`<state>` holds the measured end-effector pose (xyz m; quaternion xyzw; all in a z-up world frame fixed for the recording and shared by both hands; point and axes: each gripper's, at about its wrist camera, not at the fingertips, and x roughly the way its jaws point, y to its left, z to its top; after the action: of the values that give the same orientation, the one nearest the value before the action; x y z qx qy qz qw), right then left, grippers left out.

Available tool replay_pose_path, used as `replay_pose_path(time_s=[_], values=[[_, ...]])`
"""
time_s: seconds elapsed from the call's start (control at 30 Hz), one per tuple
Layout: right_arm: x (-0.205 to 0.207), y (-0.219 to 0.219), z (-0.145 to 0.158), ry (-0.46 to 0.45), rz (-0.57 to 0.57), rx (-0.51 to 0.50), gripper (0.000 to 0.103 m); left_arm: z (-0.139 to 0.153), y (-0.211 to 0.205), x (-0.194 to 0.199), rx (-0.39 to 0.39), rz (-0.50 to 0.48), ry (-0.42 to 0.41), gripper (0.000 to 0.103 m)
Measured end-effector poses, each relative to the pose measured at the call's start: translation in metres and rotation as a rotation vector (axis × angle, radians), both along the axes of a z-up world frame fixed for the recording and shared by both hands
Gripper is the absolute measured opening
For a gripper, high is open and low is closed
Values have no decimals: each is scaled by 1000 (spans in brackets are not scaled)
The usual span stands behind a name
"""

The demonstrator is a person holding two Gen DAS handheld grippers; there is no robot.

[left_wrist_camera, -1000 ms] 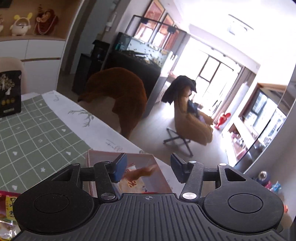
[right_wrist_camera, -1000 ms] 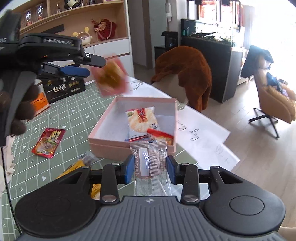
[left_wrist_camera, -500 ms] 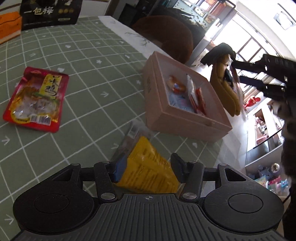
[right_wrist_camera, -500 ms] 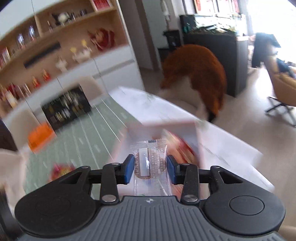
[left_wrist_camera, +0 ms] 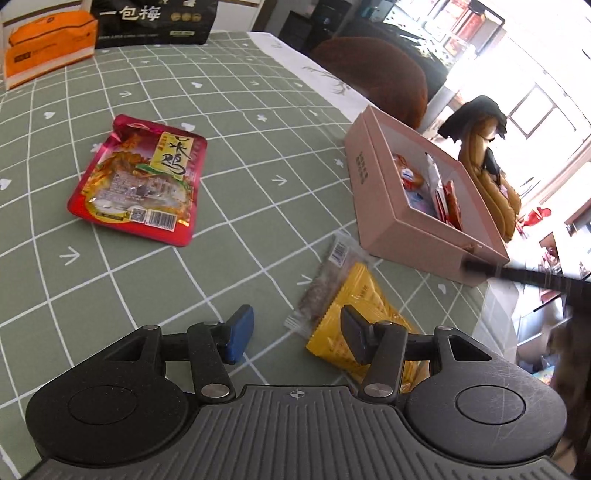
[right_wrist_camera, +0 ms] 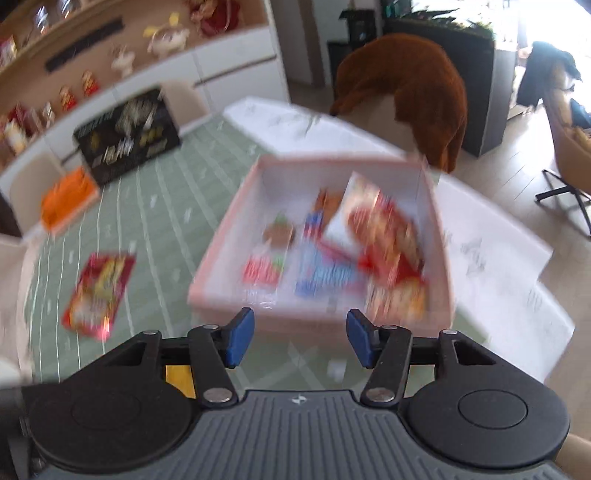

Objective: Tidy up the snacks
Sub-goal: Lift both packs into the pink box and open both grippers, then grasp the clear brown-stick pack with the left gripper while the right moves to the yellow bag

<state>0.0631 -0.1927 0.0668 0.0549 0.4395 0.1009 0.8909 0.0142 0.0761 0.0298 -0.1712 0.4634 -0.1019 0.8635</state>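
Note:
A pink box [left_wrist_camera: 384,206] with several snack packets stands on the green checked tablecloth; it also shows blurred in the right wrist view [right_wrist_camera: 236,236]. My left gripper [left_wrist_camera: 295,338] is open and empty, low over the cloth beside a yellow packet [left_wrist_camera: 354,310] that overlaps a clear-wrapped bar [left_wrist_camera: 325,280]. A red pouch [left_wrist_camera: 138,181] lies to the left; it also shows in the right wrist view [right_wrist_camera: 98,295]. My right gripper [right_wrist_camera: 299,341] is open and empty in front of the box. Its tip [left_wrist_camera: 517,275] shows by the box corner.
An orange box [left_wrist_camera: 48,37] and a black bag [left_wrist_camera: 151,18] stand at the table's far edge. A brown plush-covered chair [right_wrist_camera: 406,92] is behind the table. The white table edge [right_wrist_camera: 498,266] runs right of the box.
My right gripper has opened and no longer holds the clear packet. My left gripper has shifted left of the yellow packet, and the red pouch is nearer.

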Motion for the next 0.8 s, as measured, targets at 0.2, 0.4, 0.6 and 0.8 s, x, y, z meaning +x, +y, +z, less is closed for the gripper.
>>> replay_pose_path(time_s=[0.2, 0.4, 0.6, 0.8], values=[[-50, 26, -31, 92, 100, -3, 56, 1, -13, 5, 3, -48, 13, 58], [-85, 37, -41, 65, 154, -126, 61, 8, -36, 1, 37, -135, 2, 58], [-86, 11, -44, 64, 61, -244, 61, 13, -37, 7, 32, -126, -19, 58], [-106, 7, -21, 8, 160, -63, 62, 7, -54, 45, 115, -168, -22, 58]])
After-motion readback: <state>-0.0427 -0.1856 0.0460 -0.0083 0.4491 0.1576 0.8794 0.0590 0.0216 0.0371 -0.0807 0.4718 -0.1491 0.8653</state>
